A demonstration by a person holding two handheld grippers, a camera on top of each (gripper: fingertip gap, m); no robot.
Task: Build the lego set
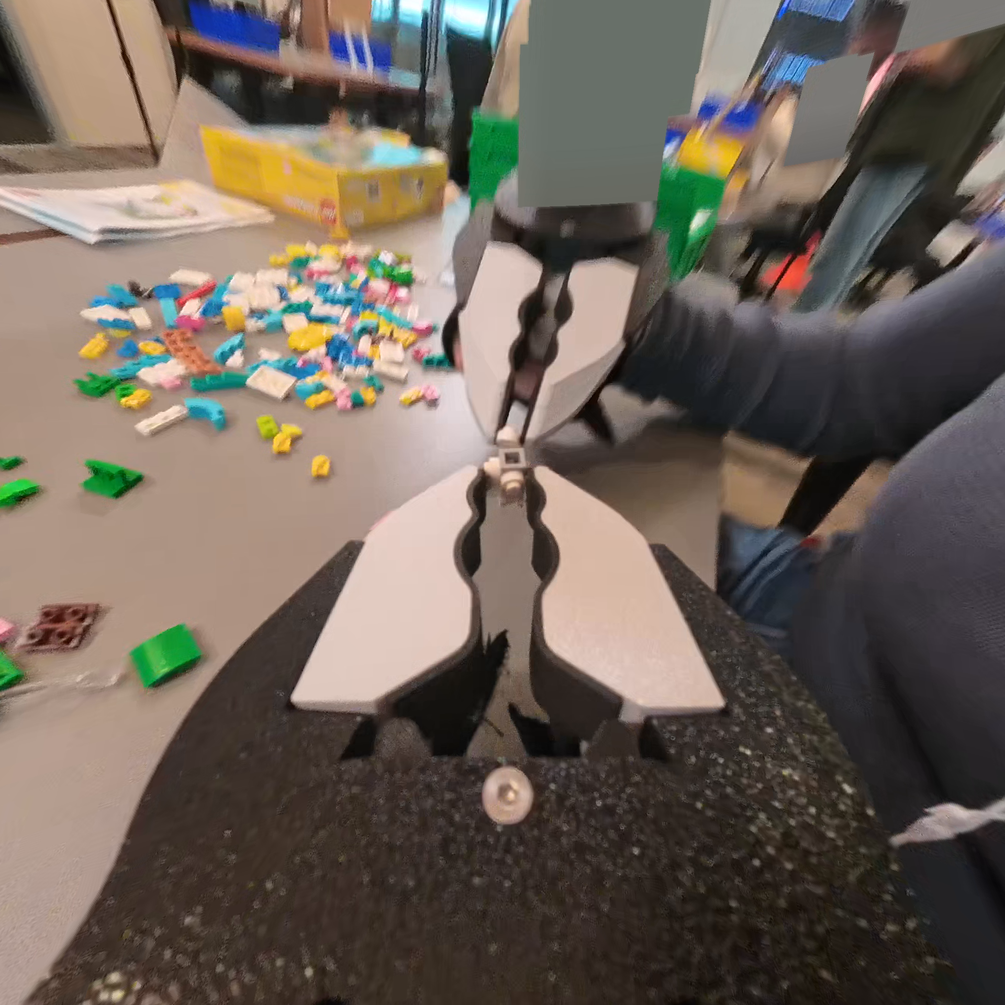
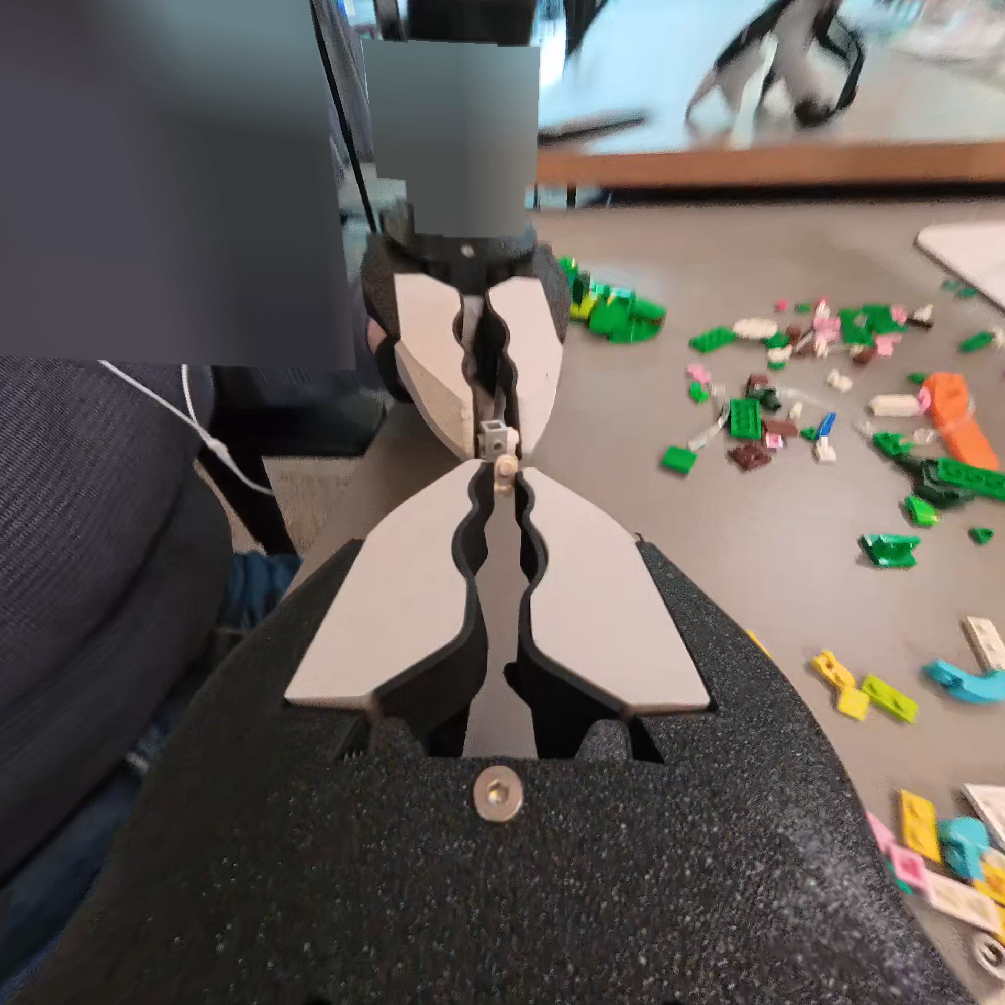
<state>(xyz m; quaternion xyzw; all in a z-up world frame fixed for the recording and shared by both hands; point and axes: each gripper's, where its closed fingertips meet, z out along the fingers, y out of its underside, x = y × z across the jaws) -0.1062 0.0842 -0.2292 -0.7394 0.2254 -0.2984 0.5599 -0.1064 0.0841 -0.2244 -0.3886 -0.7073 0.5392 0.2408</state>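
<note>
Yellow box [image 1: 326, 174] with blurred printed logo and booklet [image 1: 130, 209] at the desk [image 1: 228, 522] far edge, left gripper [image 1: 506, 481] clenched on grey brick [image 1: 510, 478], right gripper [image 2: 506, 478] nearly closed, pinching small pale piece [image 2: 506, 469], tips meeting above the desk's near edge, loose bricks [image 1: 283, 332] mid-desk

Two grey two-finger grippers, left gripper [image 1: 508, 484] and right gripper [image 2: 506, 478], tip to tip, two small grey lego pieces between them [image 1: 511, 461] [image 2: 506, 467], one yellow cardboard box [image 1: 326, 174] far left, one stack of paper booklets [image 1: 125, 209], one orange brick separator [image 2: 960, 419] right, loose coloured bricks [image 1: 261, 326] too many to count
</note>
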